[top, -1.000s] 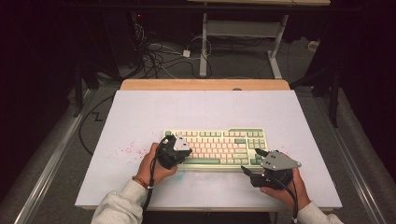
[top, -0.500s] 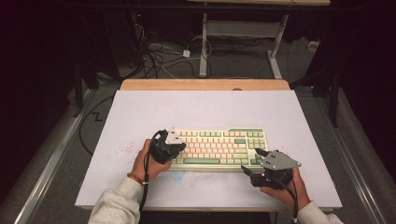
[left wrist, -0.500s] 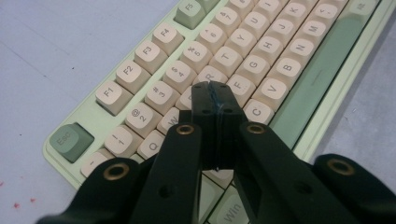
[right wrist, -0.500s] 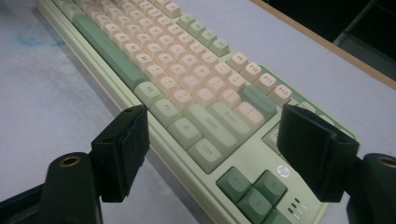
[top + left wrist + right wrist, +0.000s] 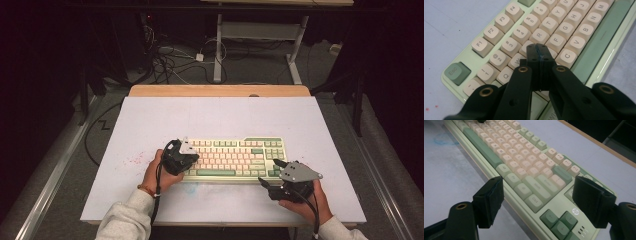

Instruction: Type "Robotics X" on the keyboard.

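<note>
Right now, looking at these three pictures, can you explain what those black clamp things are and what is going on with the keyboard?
A person sits at a white table holding a hand-held two-jaw gripper in each hand. The high view looks down from above; each of the other two pictures comes from a camera riding on one gripper. A cream and green keyboard lies on the table. The left gripper is shut, its tips over the letter keys near W and E, holding nothing. The right gripper is open, its jaws either side of the keyboard's arrow-key corner.

Left claw further left along keyboard
</note>
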{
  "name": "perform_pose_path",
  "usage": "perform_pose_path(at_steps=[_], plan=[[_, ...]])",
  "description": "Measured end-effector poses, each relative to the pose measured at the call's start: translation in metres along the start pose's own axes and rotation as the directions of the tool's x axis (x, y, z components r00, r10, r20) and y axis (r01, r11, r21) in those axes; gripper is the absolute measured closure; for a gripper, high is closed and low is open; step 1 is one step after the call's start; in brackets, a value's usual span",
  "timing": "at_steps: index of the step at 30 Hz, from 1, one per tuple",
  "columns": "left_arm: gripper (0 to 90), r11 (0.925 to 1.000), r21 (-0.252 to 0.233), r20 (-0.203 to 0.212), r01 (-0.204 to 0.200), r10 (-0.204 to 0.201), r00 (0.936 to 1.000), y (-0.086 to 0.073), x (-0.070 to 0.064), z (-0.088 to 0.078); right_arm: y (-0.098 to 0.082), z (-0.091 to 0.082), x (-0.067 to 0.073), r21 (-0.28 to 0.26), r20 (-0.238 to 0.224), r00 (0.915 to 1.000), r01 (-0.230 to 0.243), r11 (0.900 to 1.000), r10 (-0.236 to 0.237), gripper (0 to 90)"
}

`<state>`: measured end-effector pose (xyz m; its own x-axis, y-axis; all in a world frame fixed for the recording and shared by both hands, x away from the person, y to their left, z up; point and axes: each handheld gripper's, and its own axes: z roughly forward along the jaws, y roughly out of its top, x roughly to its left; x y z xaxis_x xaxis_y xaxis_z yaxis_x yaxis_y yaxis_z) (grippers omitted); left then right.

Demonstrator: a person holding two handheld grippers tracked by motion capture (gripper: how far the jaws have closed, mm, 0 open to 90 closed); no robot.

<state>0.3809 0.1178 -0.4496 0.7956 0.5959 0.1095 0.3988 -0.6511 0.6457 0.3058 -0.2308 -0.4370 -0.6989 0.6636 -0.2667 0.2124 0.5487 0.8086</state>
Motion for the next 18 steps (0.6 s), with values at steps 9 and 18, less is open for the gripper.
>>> perform_pose_path(at_steps=[9,18], plan=[[87.2,1.0,0.001,0.001,-0.002,0.002,1.0,-0.001,-0.001,0.0,0.001,-0.001,0.001,-0.003,0.001,1.0,-0.001,1.0,0.001,26.0],[87.3,0.9993,-0.033,-0.003,-0.014,0.014,0.9999,0.003,-0.004,-0.011,0.001,-0.003,-0.001,-0.009,0.008,1.0,0.002,1.0,-0.001,26.1]])
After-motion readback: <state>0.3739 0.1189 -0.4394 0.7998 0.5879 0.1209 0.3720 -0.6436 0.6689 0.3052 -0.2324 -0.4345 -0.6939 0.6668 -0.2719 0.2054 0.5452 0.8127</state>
